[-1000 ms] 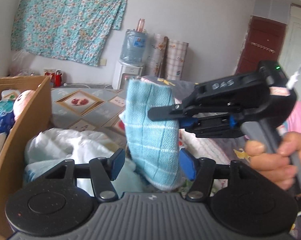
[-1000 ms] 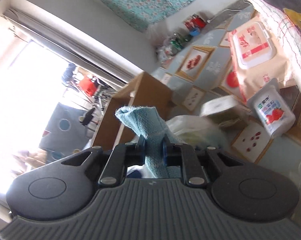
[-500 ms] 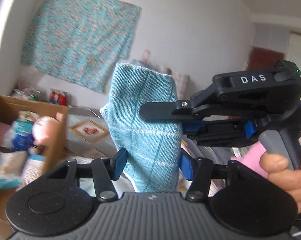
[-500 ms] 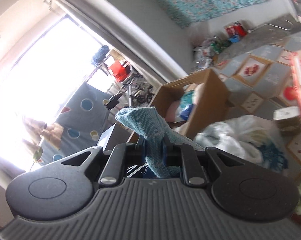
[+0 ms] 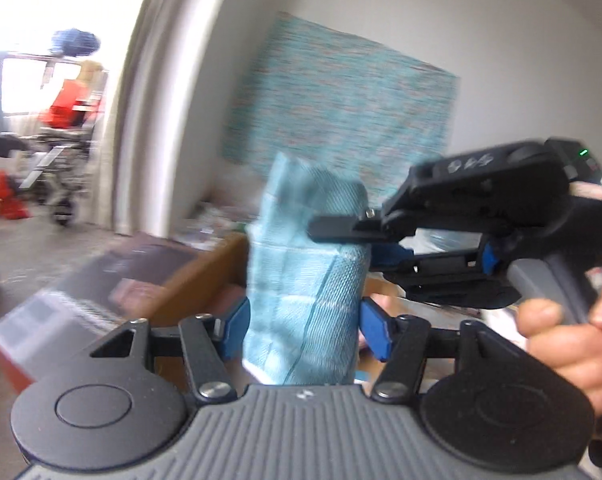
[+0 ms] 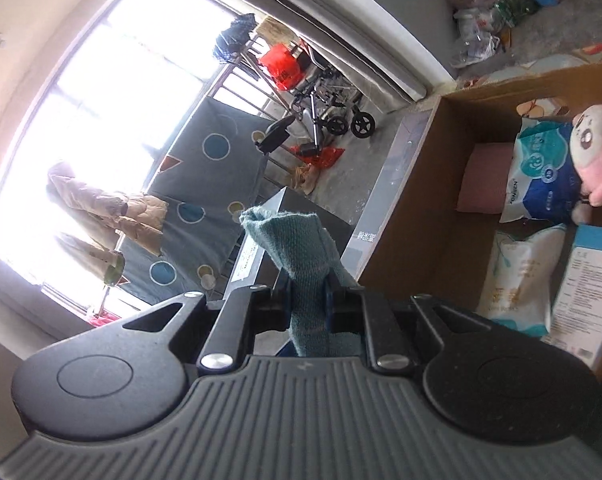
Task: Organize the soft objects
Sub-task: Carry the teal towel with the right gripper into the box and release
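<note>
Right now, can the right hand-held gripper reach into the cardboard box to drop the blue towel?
Probably yes: the cardboard box stands open-topped just ahead of the right hand-held gripper, nothing between, though packs fill part of it.

Left wrist view is pretty smeared: the cardboard box point(image 5: 205, 276) behind the blue towel point(image 5: 305, 288) is just a brown blur, and whatever's inside it can't be made out. The towel's bottom end drops behind the gripper body. The lettering on the right gripper point(image 5: 333, 228) is unreadable. The hand point(image 5: 569, 344) runs off the right edge. In the right wrist view, the pink plush toy point(image 6: 597, 152) and a blue-and-white carton point(image 6: 585, 292) are clipped by the right edge.
</note>
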A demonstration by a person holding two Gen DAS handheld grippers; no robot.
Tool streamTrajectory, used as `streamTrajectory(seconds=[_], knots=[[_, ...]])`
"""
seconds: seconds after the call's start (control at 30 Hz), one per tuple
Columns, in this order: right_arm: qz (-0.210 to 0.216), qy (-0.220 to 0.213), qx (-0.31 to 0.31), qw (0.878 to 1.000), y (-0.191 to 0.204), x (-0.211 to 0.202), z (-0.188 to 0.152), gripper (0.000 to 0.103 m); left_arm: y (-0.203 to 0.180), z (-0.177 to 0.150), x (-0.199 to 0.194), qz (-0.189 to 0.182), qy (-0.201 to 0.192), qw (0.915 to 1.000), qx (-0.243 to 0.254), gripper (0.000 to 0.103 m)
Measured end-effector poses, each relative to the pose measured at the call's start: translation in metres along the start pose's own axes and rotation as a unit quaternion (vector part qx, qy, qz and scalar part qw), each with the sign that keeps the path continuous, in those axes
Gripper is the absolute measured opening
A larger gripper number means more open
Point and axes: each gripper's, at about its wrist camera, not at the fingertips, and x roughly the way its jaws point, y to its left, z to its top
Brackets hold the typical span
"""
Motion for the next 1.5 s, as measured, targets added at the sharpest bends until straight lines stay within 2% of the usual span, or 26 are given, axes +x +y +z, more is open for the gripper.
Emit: streamTrajectory(seconds=[0.1, 0.23, 0.33, 0.43, 0.57, 0.6, 0.73, 0.8, 0.97, 1.03, 1.13, 1.27, 1.37, 1.5], knots=[[-0.025, 0.018, 0.035, 0.999, -0.021, 0.057, 0.016, 0.014, 0.034, 0.003, -0.002, 0.043, -0.01, 0.9989, -0.019, 0.062], [-0.032, 0.057, 0.141, 0.988, -0.075, 0.12, 0.019, 0.014, 0.07, 0.005, 0.001, 0.083, -0.004, 0.9958, -0.038, 0.062], [-0.061, 0.066, 0.19, 0.978, -0.112, 0.15, 0.015, 0.014, 0.093, 0.003, 0.0, 0.096, 0.004, 0.9943, -0.047, 0.062], [-0.097, 0.055, 0.218, 0.97, -0.139, 0.164, 0.013, 0.016, 0.105, 0.001, 0.004, 0.095, 0.009, 0.9941, -0.05, 0.062], [-0.162, 0.031, 0.187, 0.968, -0.145, 0.166, 0.019, 0.02, 0.11, -0.005, 0.008, 0.085, 0.016, 0.9951, -0.048, 0.062], [-0.177, 0.029, 0.173, 0.968, -0.144, 0.167, 0.021, 0.025, 0.109, -0.007, 0.01, 0.083, 0.018, 0.9953, -0.047, 0.062], [-0.2, 0.028, 0.13, 0.971, -0.132, 0.164, 0.021, 0.042, 0.112, -0.011, 0.012, 0.077, 0.022, 0.9955, -0.05, 0.062], [-0.211, 0.029, 0.11, 0.971, -0.124, 0.163, 0.019, 0.045, 0.113, -0.012, 0.012, 0.075, 0.022, 0.9955, -0.054, 0.063], [-0.233, 0.048, 0.093, 0.967, -0.112, 0.164, 0.012, 0.044, 0.112, -0.014, 0.004, 0.079, 0.019, 0.9952, -0.055, 0.063], [-0.248, 0.065, 0.086, 0.963, -0.11, 0.168, 0.011, 0.029, 0.112, -0.015, 0.001, 0.081, 0.02, 0.9949, -0.057, 0.063], [-0.251, 0.078, 0.092, 0.96, -0.112, 0.188, 0.002, 0.019, 0.112, -0.016, -0.002, 0.082, 0.023, 0.9945, -0.06, 0.063], [-0.233, 0.073, 0.107, 0.964, -0.116, 0.207, -0.006, 0.018, 0.111, -0.018, -0.005, 0.087, 0.028, 0.9941, -0.058, 0.063], [-0.219, 0.076, 0.106, 0.967, -0.117, 0.215, -0.005, 0.022, 0.11, -0.018, -0.007, 0.086, 0.032, 0.994, -0.06, 0.063], [-0.21, 0.075, 0.091, 0.971, -0.104, 0.197, 0.002, 0.049, 0.109, -0.02, -0.012, 0.083, 0.027, 0.9948, -0.053, 0.063]])
